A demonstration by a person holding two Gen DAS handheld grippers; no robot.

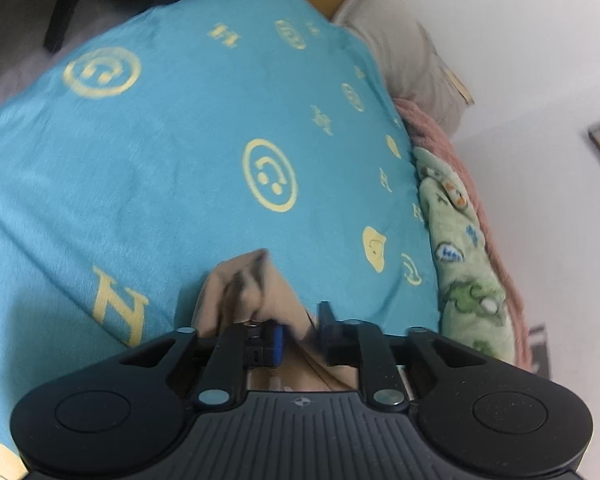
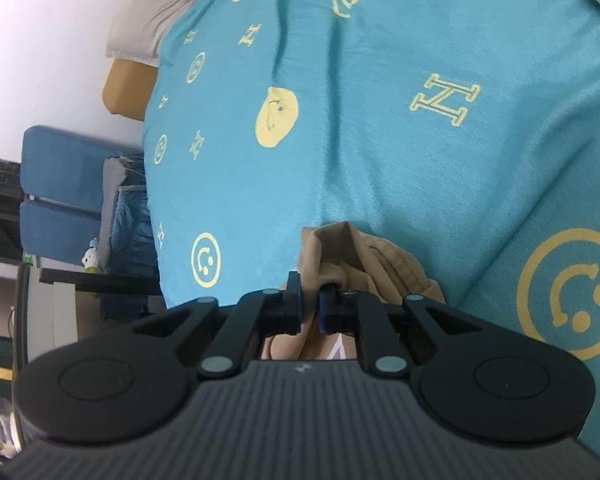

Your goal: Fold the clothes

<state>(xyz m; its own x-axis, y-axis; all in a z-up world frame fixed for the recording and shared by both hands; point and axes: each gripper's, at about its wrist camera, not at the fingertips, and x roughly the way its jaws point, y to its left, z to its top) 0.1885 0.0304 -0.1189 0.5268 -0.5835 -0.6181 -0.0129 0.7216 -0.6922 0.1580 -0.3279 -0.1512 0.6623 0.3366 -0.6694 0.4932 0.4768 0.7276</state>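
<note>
Left gripper [image 1: 300,334] at bottom centre of its view has jaws partly apart with tan garment [image 1: 240,288] cloth between them; whether it is actually pinched, cannot tell. Right gripper [image 2: 310,308], bottom centre, jaws narrow and clamped on a bunched edge of that same garment [image 2: 352,256]. Garment sits crumpled low in both frames over the teal blanket [image 1: 160,140] on the bed, likely held at two edges to spread or fold it.
</note>
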